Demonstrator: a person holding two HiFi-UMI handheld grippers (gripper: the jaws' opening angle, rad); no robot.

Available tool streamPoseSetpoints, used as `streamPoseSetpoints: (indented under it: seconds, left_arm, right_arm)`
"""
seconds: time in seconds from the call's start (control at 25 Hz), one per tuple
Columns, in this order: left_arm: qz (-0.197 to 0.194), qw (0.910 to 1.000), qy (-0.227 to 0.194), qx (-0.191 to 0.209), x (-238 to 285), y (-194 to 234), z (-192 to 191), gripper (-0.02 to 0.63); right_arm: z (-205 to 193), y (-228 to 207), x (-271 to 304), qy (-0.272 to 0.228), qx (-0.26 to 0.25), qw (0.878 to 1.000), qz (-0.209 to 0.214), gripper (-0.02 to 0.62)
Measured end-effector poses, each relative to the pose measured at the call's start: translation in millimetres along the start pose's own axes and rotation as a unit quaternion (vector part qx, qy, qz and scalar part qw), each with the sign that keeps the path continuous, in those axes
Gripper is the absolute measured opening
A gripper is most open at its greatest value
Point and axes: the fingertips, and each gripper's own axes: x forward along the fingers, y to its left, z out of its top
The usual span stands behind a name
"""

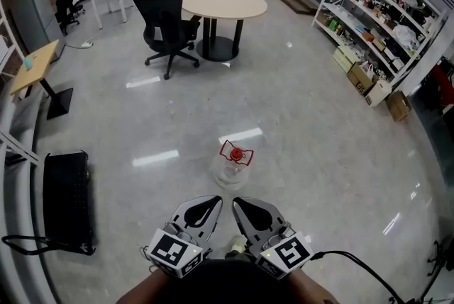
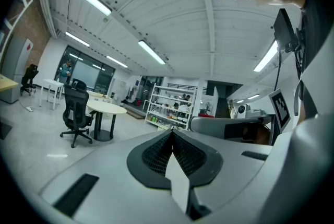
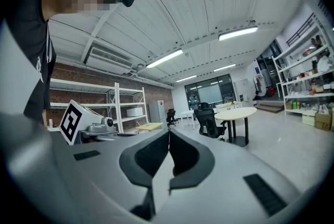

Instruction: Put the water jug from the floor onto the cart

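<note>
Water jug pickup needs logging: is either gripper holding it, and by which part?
Nothing is held: left gripper and right gripper are shut, empty; the water jug stands untouched on the floor.

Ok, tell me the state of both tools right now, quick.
Left tool: closed, holding nothing.
Right tool: closed, holding nothing.

The person holds both grippers side by side, close to the body. The left gripper (image 1: 207, 203) points to the far side and a little right, with its jaws closed together and nothing between them. The right gripper (image 1: 242, 203) points far and a little left, its jaws also closed and empty. The left forearm (image 1: 142, 293) and the right forearm (image 1: 316, 293) show at the near edge.
</note>
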Motion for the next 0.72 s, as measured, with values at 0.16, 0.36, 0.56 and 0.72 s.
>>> streamPoseSetpoints:
  seconds: [0.16,0.36,0.56,0.72]
  left_arm:
    - [-0.009,1.0,0.002,-0.001,-14.9,15.7,-1.5,0.005]
    - [-0.017,0.9999,0.002,0.001,-33.0,31.1,-0.8,0.005]
    - [-0.018,0.9998,-0.001,0.001,-49.0,41.7,1.3,0.005]
    - [-0.019,0.9998,-0.004,0.001,-59.0,46.2,-1.0,0.003]
  right_arm:
    - [-5.1,16.5,14.7,0.001,0.003,1.0,-0.01,0.002]
    - [-14.6,35.7,28.6,0.016,0.007,1.0,-0.02,0.002]
    - [-14.2,51.1,38.9,0.012,0.003,1.0,-0.021,0.002]
    - [-16.1,59.1,43.6,0.01,-0.003,1.0,-0.022,0.002]
